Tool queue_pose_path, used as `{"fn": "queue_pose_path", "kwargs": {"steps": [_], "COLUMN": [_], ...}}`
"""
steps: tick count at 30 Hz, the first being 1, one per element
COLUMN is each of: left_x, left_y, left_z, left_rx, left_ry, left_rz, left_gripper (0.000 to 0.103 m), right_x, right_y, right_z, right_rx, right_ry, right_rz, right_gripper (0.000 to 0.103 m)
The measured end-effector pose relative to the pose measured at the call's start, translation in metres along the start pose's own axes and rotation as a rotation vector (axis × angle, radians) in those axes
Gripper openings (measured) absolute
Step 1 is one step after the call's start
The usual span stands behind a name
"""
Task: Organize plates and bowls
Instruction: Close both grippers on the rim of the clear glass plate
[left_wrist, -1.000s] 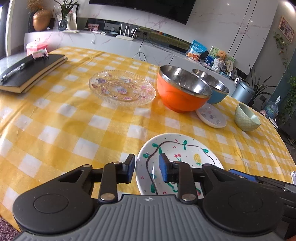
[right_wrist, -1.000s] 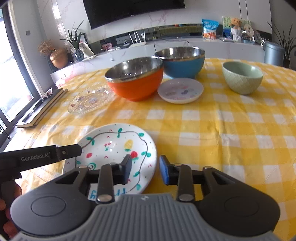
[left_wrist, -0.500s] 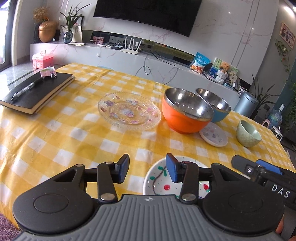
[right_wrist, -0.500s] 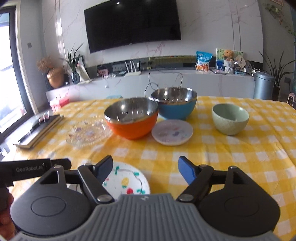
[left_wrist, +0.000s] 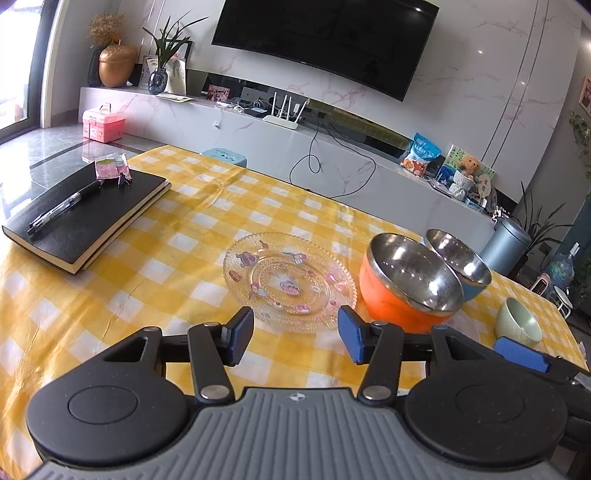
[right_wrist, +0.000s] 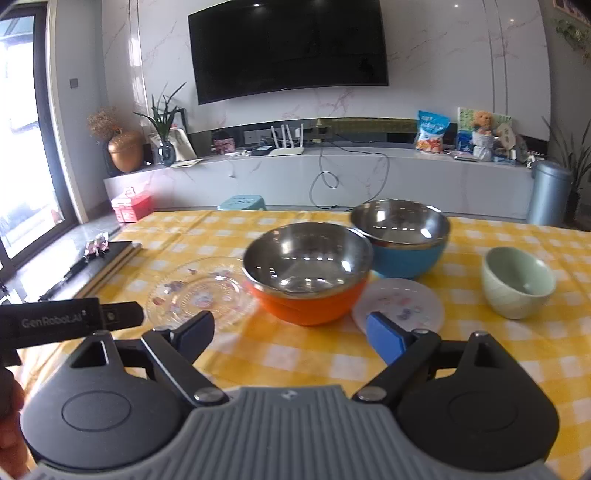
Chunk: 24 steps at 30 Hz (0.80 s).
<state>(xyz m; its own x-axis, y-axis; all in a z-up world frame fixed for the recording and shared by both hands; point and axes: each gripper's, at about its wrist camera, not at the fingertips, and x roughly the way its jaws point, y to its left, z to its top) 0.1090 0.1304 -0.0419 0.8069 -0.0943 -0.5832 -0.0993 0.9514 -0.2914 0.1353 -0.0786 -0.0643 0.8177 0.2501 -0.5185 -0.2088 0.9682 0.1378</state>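
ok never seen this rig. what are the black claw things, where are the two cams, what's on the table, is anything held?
There is no robot. A person carries a handheld two-finger gripper in each hand, and each has a fisheye camera looking forward along its fingers. One picture comes from the left gripper, the other from the right gripper.

On the yellow checked tablecloth lie a clear glass plate, an orange bowl, a blue bowl, a small white plate, a green bowl and a black notebook with a pen.

Nothing is held: both sets of jaws have just been opening, with nothing between them.
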Motion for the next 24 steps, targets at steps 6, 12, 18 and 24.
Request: {"fn": "queue_pose_path", "kwargs": {"steps": [6, 12, 18, 24], "left_x": [0.022, 0.050, 0.073, 0.095], "left_y": [0.010, 0.028, 0.043, 0.058], "left_z": [0.008, 0.014, 0.026, 0.039], "left_rx": [-0.018, -0.043, -0.035, -0.056], "left_ry": [0.001, 0.034, 0.043, 0.052], "left_rz": [0.006, 0.031, 0.025, -0.009], "left_gripper": [0.060, 0.058, 0.045, 0.036], "right_x": [0.029, 0.061, 0.096, 0.115], "right_y": [0.007, 0.012, 0.012, 0.013], "right_z": [0.002, 0.000, -0.002, -0.003], "right_rx": [0.052, 0.144, 0.286, 0.389], "right_ry": [0.013, 0.095, 0.162, 0.185], "right_rz": [0.055, 0.094, 0.093, 0.089], "right_gripper": [0.081, 0.050, 0.033, 0.026]}}
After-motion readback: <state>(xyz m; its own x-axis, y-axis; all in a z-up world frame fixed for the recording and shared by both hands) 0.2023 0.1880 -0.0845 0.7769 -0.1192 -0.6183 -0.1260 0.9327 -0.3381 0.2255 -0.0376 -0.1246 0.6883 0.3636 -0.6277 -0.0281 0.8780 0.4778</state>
